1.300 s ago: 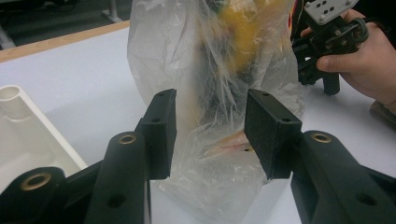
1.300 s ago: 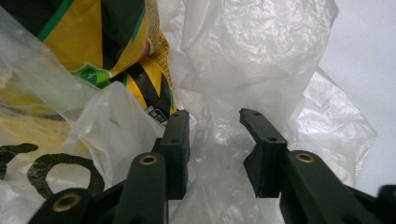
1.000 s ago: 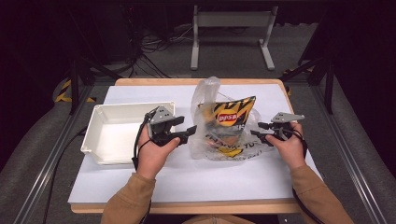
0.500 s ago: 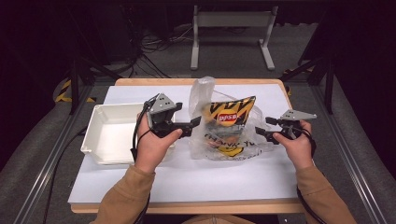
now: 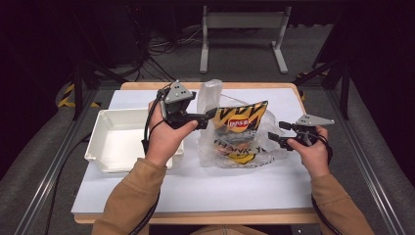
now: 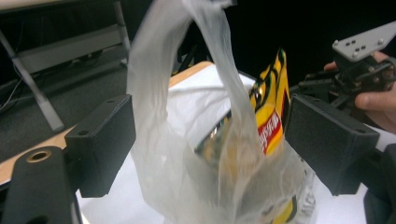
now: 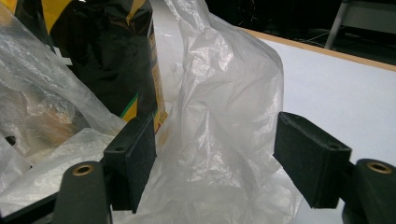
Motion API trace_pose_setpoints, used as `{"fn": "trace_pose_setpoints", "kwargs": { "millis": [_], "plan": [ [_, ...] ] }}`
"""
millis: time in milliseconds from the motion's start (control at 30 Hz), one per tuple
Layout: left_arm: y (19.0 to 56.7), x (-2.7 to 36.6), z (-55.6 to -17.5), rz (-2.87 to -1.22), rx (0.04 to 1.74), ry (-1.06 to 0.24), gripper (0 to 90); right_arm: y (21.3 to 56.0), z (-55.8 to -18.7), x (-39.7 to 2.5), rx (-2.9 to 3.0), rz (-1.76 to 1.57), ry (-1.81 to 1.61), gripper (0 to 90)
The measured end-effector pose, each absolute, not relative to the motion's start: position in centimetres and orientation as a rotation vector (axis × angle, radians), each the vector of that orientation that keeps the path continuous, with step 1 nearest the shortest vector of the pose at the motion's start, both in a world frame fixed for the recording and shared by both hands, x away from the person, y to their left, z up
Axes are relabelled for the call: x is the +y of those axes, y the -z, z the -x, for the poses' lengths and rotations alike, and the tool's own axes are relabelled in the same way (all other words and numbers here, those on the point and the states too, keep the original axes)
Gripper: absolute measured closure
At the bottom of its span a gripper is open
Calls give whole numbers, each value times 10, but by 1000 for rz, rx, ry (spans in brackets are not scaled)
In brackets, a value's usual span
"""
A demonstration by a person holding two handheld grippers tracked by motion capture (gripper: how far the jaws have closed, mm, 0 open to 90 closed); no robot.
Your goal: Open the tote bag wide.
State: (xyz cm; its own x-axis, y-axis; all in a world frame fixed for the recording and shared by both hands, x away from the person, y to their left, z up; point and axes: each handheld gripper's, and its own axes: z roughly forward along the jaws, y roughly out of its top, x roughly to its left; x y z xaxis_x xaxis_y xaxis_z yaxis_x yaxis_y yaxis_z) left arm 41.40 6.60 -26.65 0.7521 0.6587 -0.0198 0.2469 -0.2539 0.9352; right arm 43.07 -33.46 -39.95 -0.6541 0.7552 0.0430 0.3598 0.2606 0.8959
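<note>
A clear plastic bag [image 5: 230, 152] stands mid-table with a yellow and black chip bag [image 5: 241, 120] inside it. My left gripper [image 5: 209, 115] is raised at the bag's left top. In the left gripper view its jaws [image 6: 215, 140] stand wide open, with the bag's upright handle [image 6: 187, 88] between them and the chip bag [image 6: 271, 126] behind. My right gripper [image 5: 277, 132] is at the bag's right side. It [image 7: 219, 163] is open around a loose fold of plastic [image 7: 229, 102], with the chip bag [image 7: 107, 56] to its left.
An empty white tray [image 5: 103, 120] sits at the left of the white-covered table [image 5: 205, 183], under my left forearm. A metal stand [image 5: 240, 29] and cables lie on the floor beyond the far edge. The other gripper [image 6: 359, 65] appears far right in the left gripper view.
My left gripper has risen and moved a little right, up to the bag's handle. The right gripper has shifted only slightly at the bag's right side.
</note>
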Motion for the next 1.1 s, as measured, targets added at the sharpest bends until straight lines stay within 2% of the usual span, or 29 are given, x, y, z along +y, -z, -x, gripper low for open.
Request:
{"fn": "trace_pose_setpoints", "kwargs": {
  "millis": [367, 533, 667, 767, 833, 967, 1100],
  "plan": [
    [261, 62, -437, -1817, 664, -464, 164, 402, -431, -334, 2149, -1017, -1374, 293],
    [262, 60, -443, -1813, 646, -456, 209, 403, -432, -336, 2148, -1035, -1382, 286],
    [264, 57, -443, -1820, 625, -445, 331, 403, -431, -336, 2147, -1028, -1383, 285],
    [265, 57, -444, -1828, 605, -460, 493, 402, -431, -335, 2151, -1029, -1392, 275],
    [265, 59, -444, -1836, 602, -468, 642, 401, -431, -335, 2153, -1030, -1398, 270],
    [266, 61, -443, -1846, 601, -462, 811, 401, -430, -336, 2152, -1033, -1406, 260],
    [265, 63, -441, -1842, 608, -471, 885, 399, -430, -337, 2146, -1031, -1413, 259]
  ]
}}
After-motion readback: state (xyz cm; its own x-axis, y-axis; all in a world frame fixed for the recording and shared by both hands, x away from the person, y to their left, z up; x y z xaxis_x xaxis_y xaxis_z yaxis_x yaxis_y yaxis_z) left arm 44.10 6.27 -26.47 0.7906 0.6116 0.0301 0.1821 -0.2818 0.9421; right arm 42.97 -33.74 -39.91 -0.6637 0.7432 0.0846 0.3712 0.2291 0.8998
